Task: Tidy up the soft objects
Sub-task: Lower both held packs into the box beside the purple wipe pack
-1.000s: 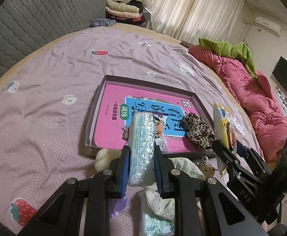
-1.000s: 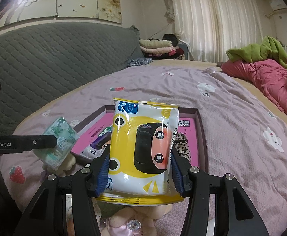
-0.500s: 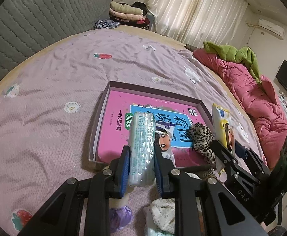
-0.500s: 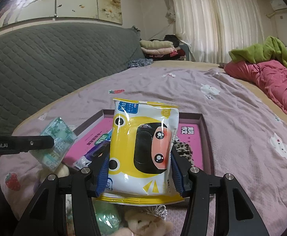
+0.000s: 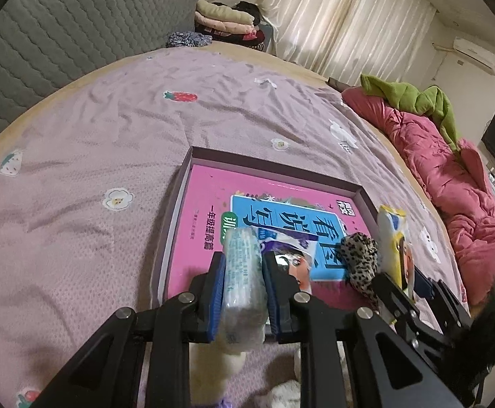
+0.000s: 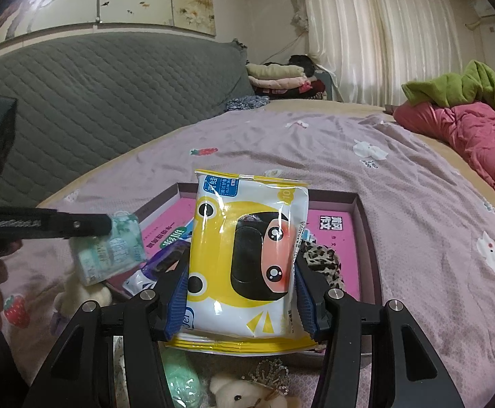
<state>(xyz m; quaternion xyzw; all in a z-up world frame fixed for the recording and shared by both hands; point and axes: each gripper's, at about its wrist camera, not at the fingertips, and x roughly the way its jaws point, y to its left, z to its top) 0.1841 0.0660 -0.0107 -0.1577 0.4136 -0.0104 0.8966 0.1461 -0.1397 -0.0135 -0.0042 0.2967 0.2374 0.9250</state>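
- Nearest, the left gripper (image 5: 244, 280) pinches a green tissue pack (image 5: 242, 284) between its blue pads, held above the tray's near edge.
- The right gripper (image 6: 242, 297) clamps the yellow wipes pack (image 6: 247, 255) upright, also over the near edge.
- Beyond lies the purple tray (image 5: 271, 166), holding a leopard scrunchie (image 5: 359, 255).
- Risk: either slick, squashy pack could slip, or be released short and land on the bedsheet (image 5: 94, 156).

tray's far half (image 5: 274, 183) bare — leopard scrunchie (image 5: 359, 255) crowds right.
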